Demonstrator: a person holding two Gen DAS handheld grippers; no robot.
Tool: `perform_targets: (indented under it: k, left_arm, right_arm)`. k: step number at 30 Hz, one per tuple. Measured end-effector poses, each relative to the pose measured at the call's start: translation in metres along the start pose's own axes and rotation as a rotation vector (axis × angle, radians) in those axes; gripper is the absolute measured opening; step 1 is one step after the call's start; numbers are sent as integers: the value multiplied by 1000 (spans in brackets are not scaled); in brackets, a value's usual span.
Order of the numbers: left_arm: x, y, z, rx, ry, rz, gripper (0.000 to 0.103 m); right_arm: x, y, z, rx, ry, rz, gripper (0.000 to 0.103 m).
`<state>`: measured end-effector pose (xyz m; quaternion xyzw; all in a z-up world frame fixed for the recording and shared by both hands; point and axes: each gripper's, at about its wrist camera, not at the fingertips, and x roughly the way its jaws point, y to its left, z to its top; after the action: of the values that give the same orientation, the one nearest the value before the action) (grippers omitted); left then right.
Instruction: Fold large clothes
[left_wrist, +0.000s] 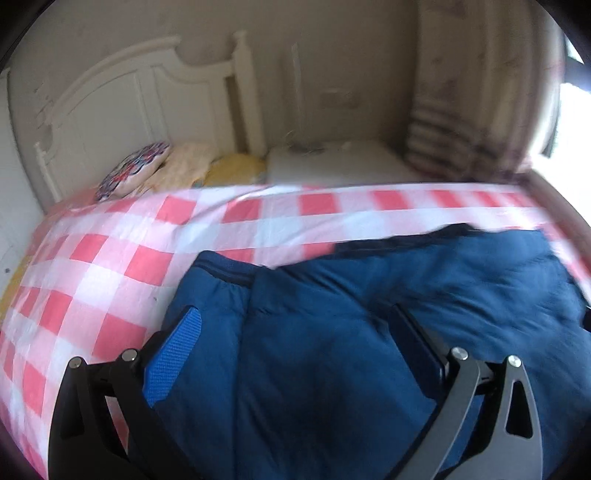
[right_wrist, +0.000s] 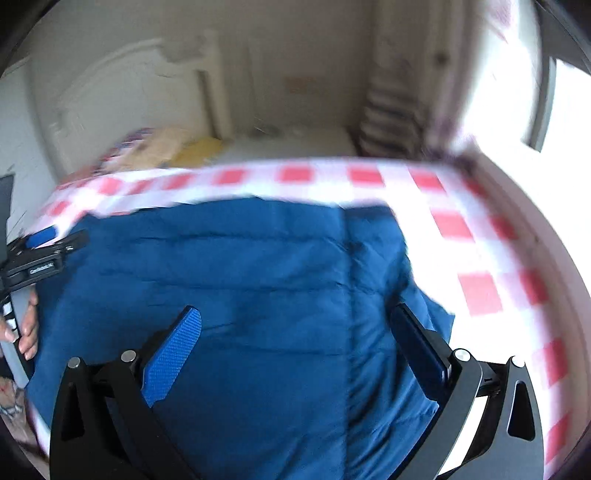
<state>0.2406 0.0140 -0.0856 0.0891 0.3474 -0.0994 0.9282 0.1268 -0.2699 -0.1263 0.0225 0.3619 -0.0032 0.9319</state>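
A large dark blue padded garment (left_wrist: 369, 314) lies on a bed with a red and white checked sheet (left_wrist: 110, 251). A ribbed cuff or hem (left_wrist: 221, 269) shows at its left edge. My left gripper (left_wrist: 295, 325) is open and empty above the garment's left part. In the right wrist view the garment (right_wrist: 258, 277) fills the middle. My right gripper (right_wrist: 295, 325) is open and empty above it, near its right edge. The other gripper (right_wrist: 40, 258) and the hand that holds it show at the far left.
A white headboard (left_wrist: 129, 96) stands at the bed's far left, with a patterned pillow (left_wrist: 133, 170) and yellow cloths (left_wrist: 232, 170) beside it. A striped curtain (left_wrist: 461, 129) hangs at the back right by a bright window (right_wrist: 517, 92). The checked sheet (right_wrist: 480, 288) lies right of the garment.
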Motion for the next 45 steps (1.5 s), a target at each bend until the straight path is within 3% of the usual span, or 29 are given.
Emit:
perform_targets:
  k: [3,5,7,11,20,24,27,30,33,38,45]
  left_arm:
    - [-31,-18,-20,66,-33,-18,101]
    - [-23,-33,-42,129,1,24,101]
    - [-5,-37,-57,133,48,22,101]
    - [4,-26,-55,54,74,-43,101]
    - [-1,-18,-56,28,77,-44,101]
    - [-28,8,-52,-59,9,23,101]
    - [-40,21,-53,-64,-22,93,101]
    - [-15,34,-64,-20,58,215,101]
    - [-6,58,-70,-137,85,121,101]
    - [-5,49,-70,-98,90,163,101]
    - [0,53,-69,-102,95,154,101]
  right_arm:
    - [-19,34,-3,-125,-32,61,98]
    - [-11,57,-16,-211,14,119,98]
    - [14,70,-31,-254,94,107,99]
    - [25,67,-36,-223,72,123,99]
    - [20,69,-41,-219,61,100,98]
    - [19,67,-40,-219,61,80,98]
    - [19,67,-40,-218,60,78,98]
    - [20,67,-40,-217,62,79,98]
    - [20,67,-39,-216,61,81,98]
    - [20,68,-39,-216,59,74,98]
    - [1,51,-36,-155,11,21,98]
